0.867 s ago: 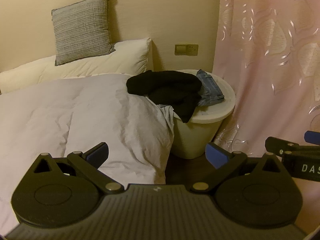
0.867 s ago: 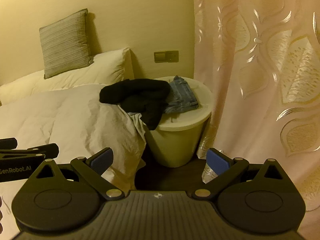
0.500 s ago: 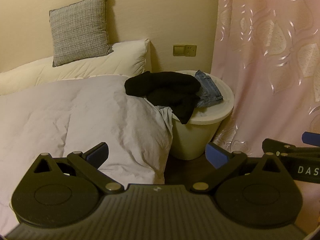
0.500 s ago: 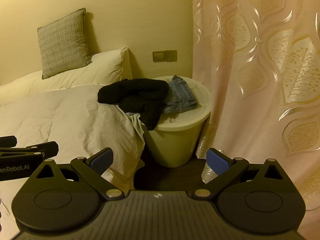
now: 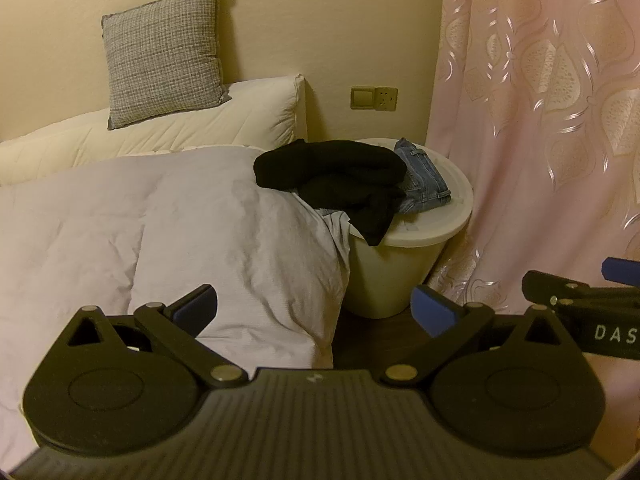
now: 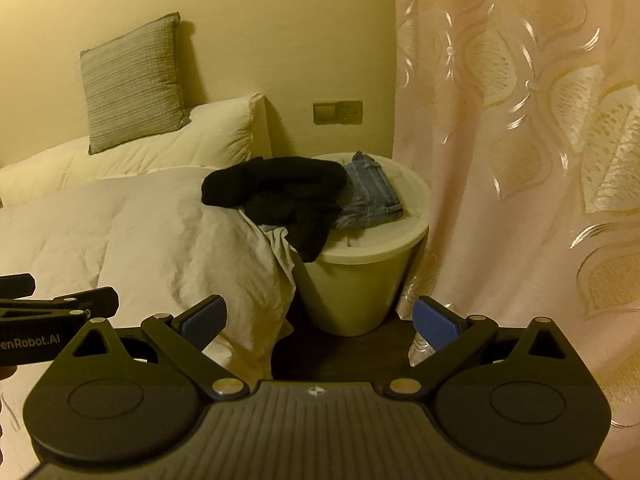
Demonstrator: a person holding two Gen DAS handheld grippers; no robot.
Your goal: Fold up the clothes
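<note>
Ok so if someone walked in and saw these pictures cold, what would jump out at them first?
Probably the black garment, heaped across the edge of the white duvet and the lid of the round tub, with folded jeans beside it on the lid. Next, the pink patterned curtain filling the right side. Both the left tongs and right tongs sit open and empty in front.

Right gripper (image 6: 318,320) held wide apart, empty, over dark floor (image 6: 340,350). Ahead, round white table (image 6: 384,236) bearing black garment (image 6: 288,196) and folded jeans (image 6: 372,196); garment draped onto bed duvet (image 6: 160,240). Left gripper (image 6: 60,300) at left edge. Curtain (image 6: 520,160) right.
</note>
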